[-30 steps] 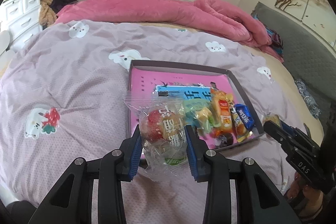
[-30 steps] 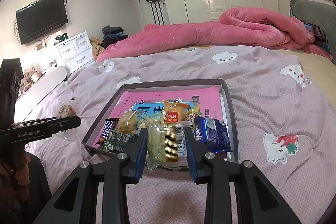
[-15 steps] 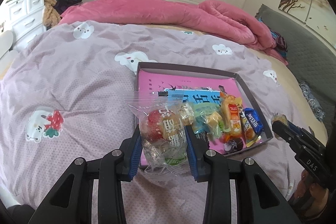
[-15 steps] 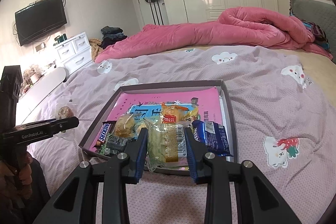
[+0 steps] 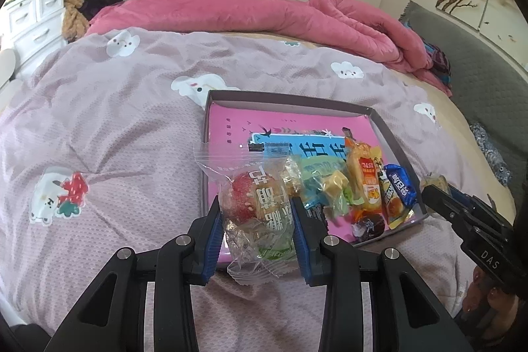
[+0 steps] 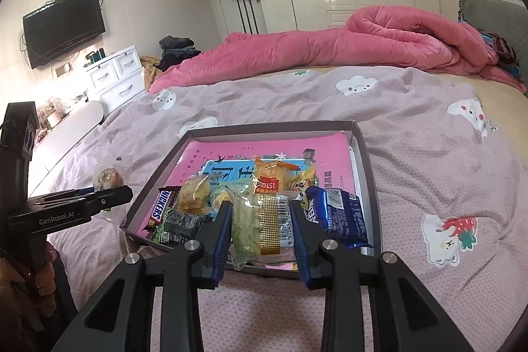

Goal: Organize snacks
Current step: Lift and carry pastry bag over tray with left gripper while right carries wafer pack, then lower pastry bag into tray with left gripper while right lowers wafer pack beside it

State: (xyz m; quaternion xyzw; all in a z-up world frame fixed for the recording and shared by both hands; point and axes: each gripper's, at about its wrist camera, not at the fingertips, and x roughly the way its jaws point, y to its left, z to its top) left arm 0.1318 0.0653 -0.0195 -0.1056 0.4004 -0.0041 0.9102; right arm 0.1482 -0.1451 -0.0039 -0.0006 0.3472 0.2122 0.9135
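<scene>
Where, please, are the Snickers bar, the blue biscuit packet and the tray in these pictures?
Snickers bar [image 6: 162, 207]: right wrist view, on its lettered wrapper.
Blue biscuit packet [image 6: 343, 213]: right wrist view, middle of the wrapper.
Tray [image 6: 363, 150]: right wrist view, on its right wall.

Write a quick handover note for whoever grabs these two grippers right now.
Left gripper: shut on a clear-wrapped red snack, held at the tray's near left corner.
Right gripper: shut on a green-and-gold packet, at the tray's near edge.
Tray: already holds Snickers, a blue packet and an orange packet.
Left to do: place both held snacks in the tray.
</scene>
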